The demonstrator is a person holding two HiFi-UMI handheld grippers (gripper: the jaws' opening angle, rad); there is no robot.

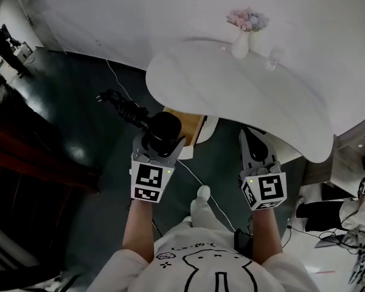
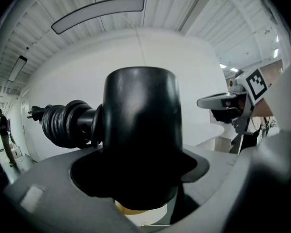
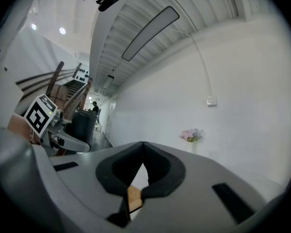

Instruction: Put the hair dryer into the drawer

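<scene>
While the left gripper (image 1: 160, 143) is carried above the dark floor (image 1: 97, 157), its jaws are clamped on the barrel of the black hair dryer (image 1: 162, 131), which stands upright between them. The left gripper view shows the barrel filling the gap between the pads. The dryer's cord is wound into a tight bundle (image 1: 126, 109) that juts out to the left, with the plug (image 1: 103, 96) at its free end.

The right gripper (image 1: 250, 134) is level with the left one and well apart from it. Its jaws are closed tip to tip and carry nothing.

A white table (image 1: 280, 108) lies just beyond both grippers. Its near edge overhangs a wooden panel (image 1: 185, 125), which sits directly past the dryer (whether this is the drawer cannot be determined). A white vase (image 1: 241, 44) with pale flowers (image 1: 247, 20) stands at the table's far edge, and a clear glass (image 1: 272, 58) stands just to its right.

A thin white cable (image 1: 198, 184) crosses the floor between the two grippers. A person (image 2: 4, 130) stands far off at the left.
</scene>
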